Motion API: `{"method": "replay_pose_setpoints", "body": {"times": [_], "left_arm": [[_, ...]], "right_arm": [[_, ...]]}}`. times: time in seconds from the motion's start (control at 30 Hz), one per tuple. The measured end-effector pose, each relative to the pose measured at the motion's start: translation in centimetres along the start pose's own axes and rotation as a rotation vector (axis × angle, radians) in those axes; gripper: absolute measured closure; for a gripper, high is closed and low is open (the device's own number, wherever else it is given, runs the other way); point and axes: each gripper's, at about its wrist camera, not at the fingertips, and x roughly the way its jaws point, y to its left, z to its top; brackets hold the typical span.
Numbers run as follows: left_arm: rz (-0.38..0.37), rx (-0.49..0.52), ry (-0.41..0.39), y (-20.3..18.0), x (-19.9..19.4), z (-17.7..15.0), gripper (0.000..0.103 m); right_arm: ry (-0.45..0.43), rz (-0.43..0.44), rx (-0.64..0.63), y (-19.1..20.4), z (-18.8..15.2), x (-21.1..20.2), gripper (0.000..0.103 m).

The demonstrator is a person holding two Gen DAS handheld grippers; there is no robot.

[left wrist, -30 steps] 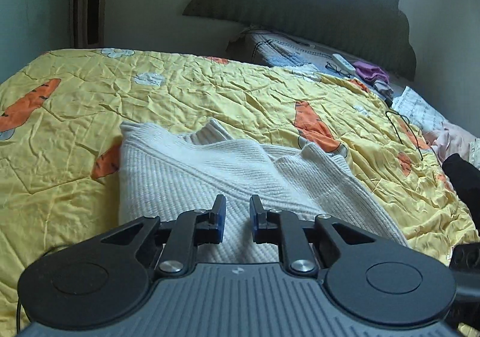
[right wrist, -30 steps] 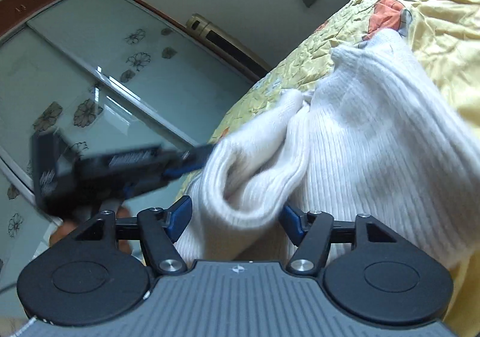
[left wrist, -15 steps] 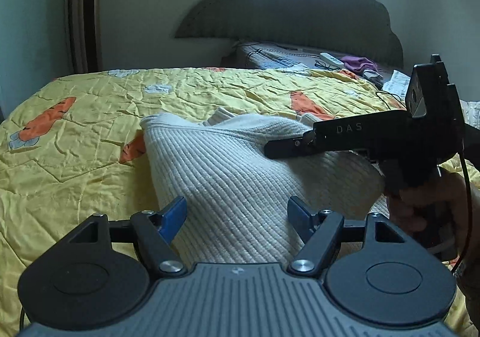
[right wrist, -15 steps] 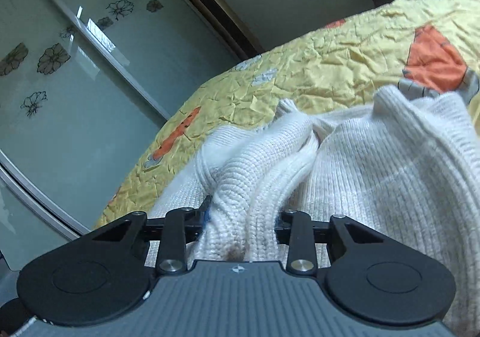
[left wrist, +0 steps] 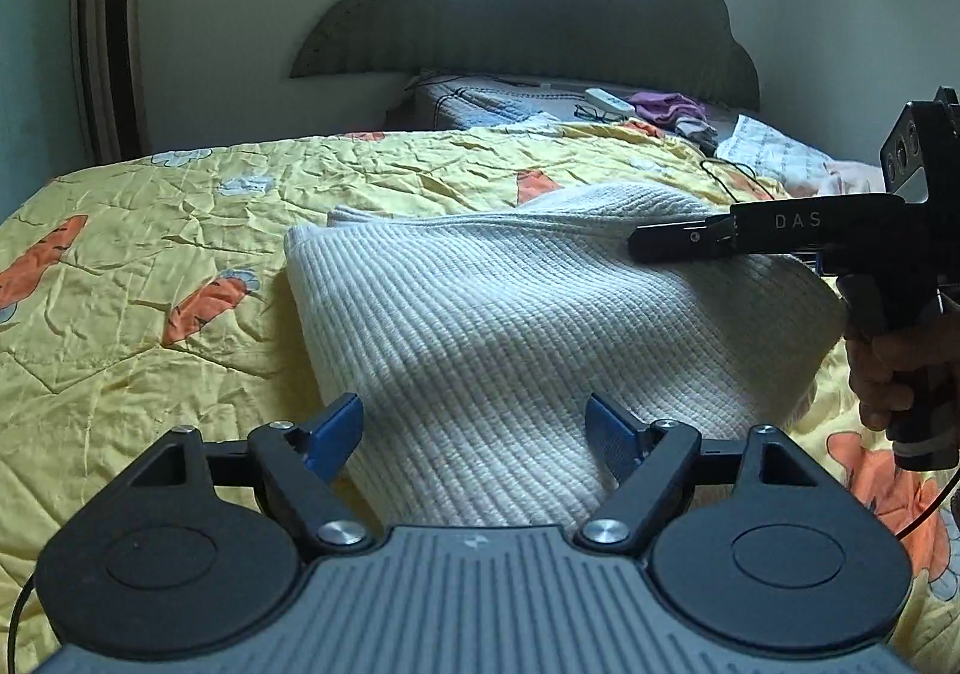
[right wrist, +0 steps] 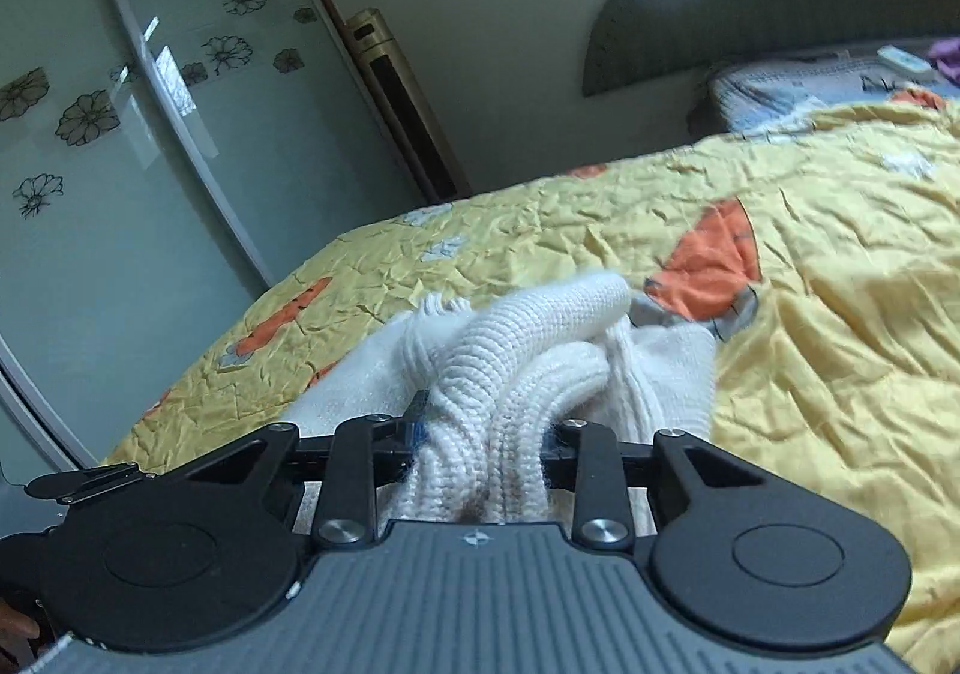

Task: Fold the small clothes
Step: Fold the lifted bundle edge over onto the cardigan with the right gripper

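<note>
Left wrist: white knit sweater (left wrist: 528, 326) is spread on the yellow quilt (left wrist: 150, 266); soft, floppy, best pinched at an edge. Left gripper (left wrist: 474, 428) jaws, just opened further, stand apart over its near hem, unpressed.
Right wrist: right gripper (right wrist: 486, 434) is clamped on a bunched fold.

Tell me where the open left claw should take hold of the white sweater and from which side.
Probably the sweater's near left corner, approached from the left over the yellow quilt. There the ribbed edge lies flat and free, just ahead of the left claw, whose jaws have just been opening with only cloth below them. The right claw already pinches the bunched right side.
</note>
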Motion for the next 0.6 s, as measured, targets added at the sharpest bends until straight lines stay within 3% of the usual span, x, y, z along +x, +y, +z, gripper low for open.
{"method": "replay_pose_setpoints", "body": {"times": [0.1, 0.27, 0.4, 0.43, 0.5, 0.6], "left_arm": [[0.027, 0.046, 0.008, -0.8, 0.4, -0.6, 0.018], [0.054, 0.085, 0.004, -1.5, 0.7, -1.0, 0.014], [0.063, 0.096, 0.002, -1.7, 0.9, -1.2, 0.011], [0.067, 0.096, 0.003, -1.7, 1.0, -1.3, 0.01], [0.072, 0.088, 0.005, -1.7, 1.0, -1.3, 0.01], [0.059, 0.071, 0.005, -1.6, 0.9, -1.1, 0.01]], "right_arm": [[0.101, 0.019, 0.08, -2.2, -1.5, 1.2, 0.064], [0.081, 0.084, 0.184, -3.3, 0.0, 2.2, 0.037], [0.061, 0.077, 0.259, -4.3, 2.1, 4.5, 0.037], [0.051, 0.074, 0.264, -4.4, 2.4, 5.0, 0.04], [0.032, -0.002, 0.213, -4.0, 2.9, 5.7, 0.071], [-0.007, -0.097, 0.022, -1.7, 3.0, 5.3, 0.074]]}}
